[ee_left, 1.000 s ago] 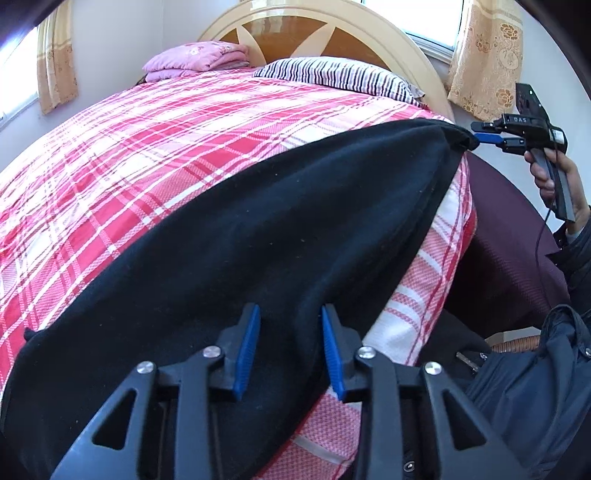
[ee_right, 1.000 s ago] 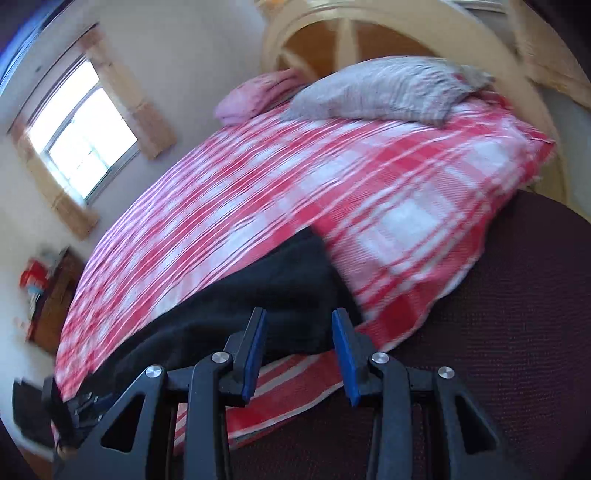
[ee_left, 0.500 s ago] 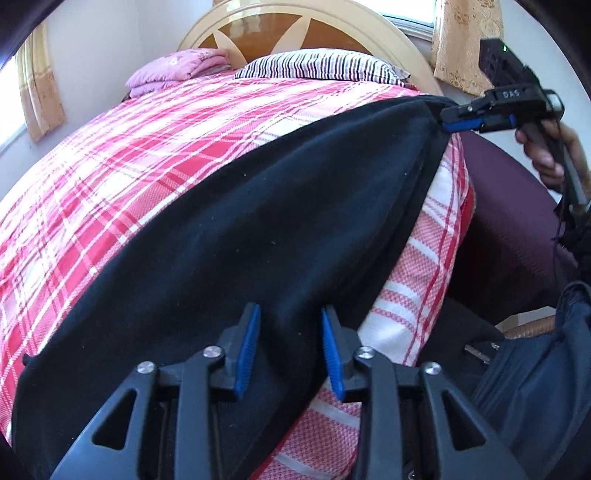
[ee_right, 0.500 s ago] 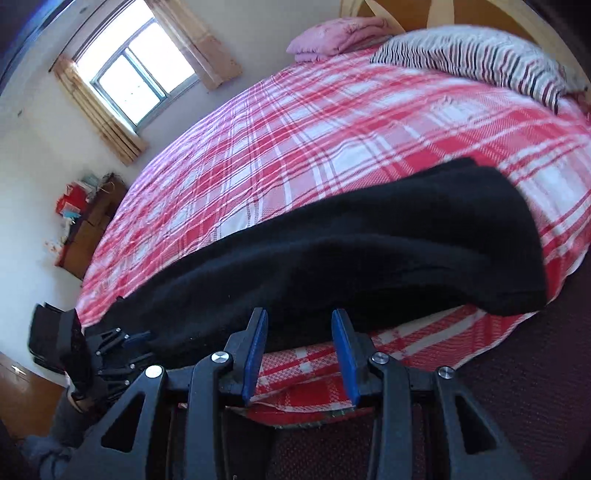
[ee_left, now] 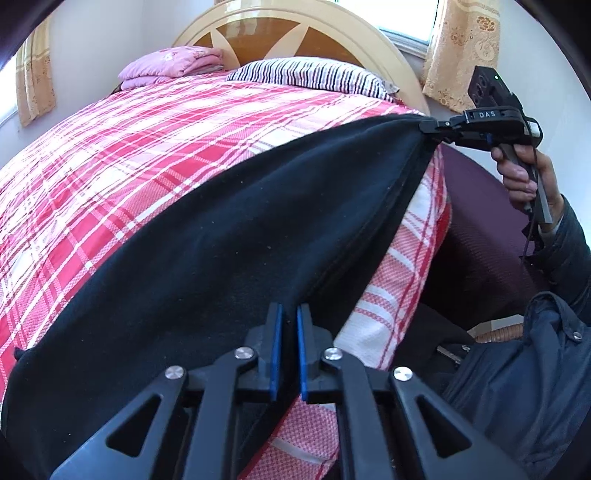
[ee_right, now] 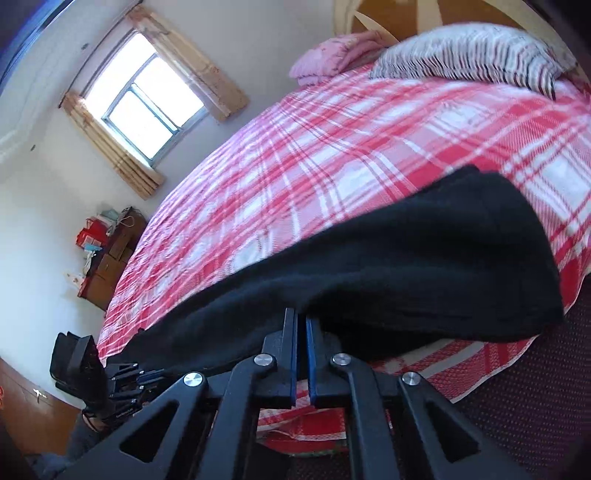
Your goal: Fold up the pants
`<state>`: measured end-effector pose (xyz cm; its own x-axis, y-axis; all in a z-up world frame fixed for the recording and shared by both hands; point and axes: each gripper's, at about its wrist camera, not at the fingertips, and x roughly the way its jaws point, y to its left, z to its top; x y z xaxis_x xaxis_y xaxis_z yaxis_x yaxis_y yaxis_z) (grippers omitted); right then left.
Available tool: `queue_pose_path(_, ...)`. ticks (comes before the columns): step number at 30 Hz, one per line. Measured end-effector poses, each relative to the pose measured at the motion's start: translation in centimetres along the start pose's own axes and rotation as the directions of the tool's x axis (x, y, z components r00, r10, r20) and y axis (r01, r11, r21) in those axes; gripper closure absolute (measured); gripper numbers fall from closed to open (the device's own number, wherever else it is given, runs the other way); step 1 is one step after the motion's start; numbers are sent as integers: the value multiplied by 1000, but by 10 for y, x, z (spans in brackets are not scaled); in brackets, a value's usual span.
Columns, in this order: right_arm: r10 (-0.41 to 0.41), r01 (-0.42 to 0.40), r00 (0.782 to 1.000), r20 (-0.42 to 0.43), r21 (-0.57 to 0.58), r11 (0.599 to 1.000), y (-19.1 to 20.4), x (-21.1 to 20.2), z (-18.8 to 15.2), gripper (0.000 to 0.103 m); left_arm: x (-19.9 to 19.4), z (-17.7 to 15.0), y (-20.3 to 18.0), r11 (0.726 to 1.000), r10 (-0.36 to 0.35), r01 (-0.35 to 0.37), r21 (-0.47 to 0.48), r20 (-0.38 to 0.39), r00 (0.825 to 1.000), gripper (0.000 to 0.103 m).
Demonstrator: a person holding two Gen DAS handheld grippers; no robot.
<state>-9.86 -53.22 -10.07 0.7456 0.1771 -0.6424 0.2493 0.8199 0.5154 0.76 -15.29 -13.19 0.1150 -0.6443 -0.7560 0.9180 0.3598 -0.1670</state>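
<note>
Your left tool (ee_left: 287, 314) has just closed, and its blue pads pinch the near hem of the black pants (ee_left: 229, 236) right at its tips. Ahead of that tool the pants stretch away in one long dark band across the red plaid bedspread (ee_left: 147, 147), out to your right tool (ee_left: 430, 129), which bites the far corner of the cloth. Your right hand (ee_left: 521, 177) wraps that tool's handle, beyond the bed's edge.

From your right tool (ee_right: 301, 317) the same holds: its jaws have just closed too, and they clamp the edge of the pants (ee_right: 406, 266) directly in front of its tips. The cloth runs off to the left of this tool, down to the left tool (ee_right: 147, 376) at the far end, and bulges to the right toward the bed's side.

Past the pants from both tools lie a striped pillow (ee_left: 314, 74) and a folded pink blanket (ee_left: 170, 66) against the wooden headboard (ee_left: 288, 33).
</note>
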Motion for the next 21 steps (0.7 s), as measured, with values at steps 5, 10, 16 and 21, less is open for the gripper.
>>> queue_pose_path(5,-9,10,1000,21,-35,999,7,-20,0,100,-12,-1,-2,999,-37,37,15,16,999,95)
queue_pose_path(10,-78,77,994,-83,-17,997,-13,4,-11,99,1,-9,-3,999,-31,33,38,-39,999,95)
queue_pose_path(16,-36,32,997,-64,-54,998,-18,-35,-6,61,-12,-8,-7,994,-62,66,85,-40,997,94)
queue_pose_path(21,-105,109,992,74,-48,993,-34,-88,16,61,-34,5,-16,987,-67,65,150,6,998,83)
